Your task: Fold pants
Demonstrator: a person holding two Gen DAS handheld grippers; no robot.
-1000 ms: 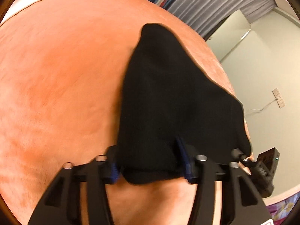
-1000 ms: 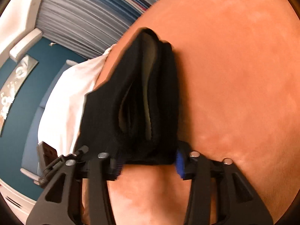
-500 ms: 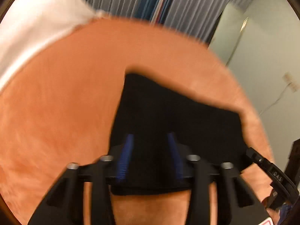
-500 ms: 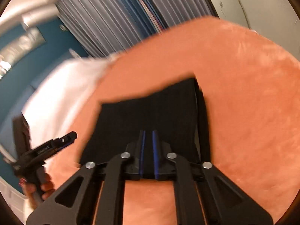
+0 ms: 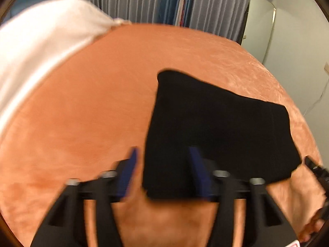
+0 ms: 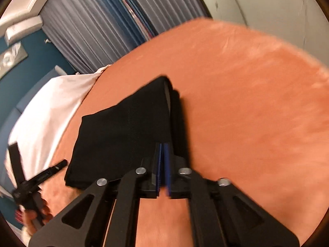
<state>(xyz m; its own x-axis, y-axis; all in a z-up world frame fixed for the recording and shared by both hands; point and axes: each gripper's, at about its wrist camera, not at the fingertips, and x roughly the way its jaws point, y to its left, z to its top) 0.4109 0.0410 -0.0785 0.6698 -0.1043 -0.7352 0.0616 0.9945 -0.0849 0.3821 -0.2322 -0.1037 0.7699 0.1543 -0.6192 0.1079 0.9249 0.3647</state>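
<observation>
The black pants [image 5: 216, 127] lie folded into a compact stack on the orange bedspread [image 5: 82, 113]. My left gripper [image 5: 162, 164] is open, above the stack's near left corner, holding nothing. In the right wrist view the folded pants [image 6: 127, 131] lie flat, their layered edge on the right. My right gripper [image 6: 163, 160] is shut and empty, pulled back at the stack's near edge. The left gripper also shows at the left edge of the right wrist view [image 6: 41, 177].
A white pillow [image 5: 37, 51] lies at the bed's far left. Grey-blue curtains [image 5: 154, 0] hang behind the bed. A pale wall with a mirror [image 5: 261, 24] stands at the right. The orange bedspread [image 6: 246, 103] stretches wide to the right of the pants.
Both grippers let go of the pants and drew back and up. The right gripper closed empty. The left gripper shifted left and opened wider. The pants now lie flat.
</observation>
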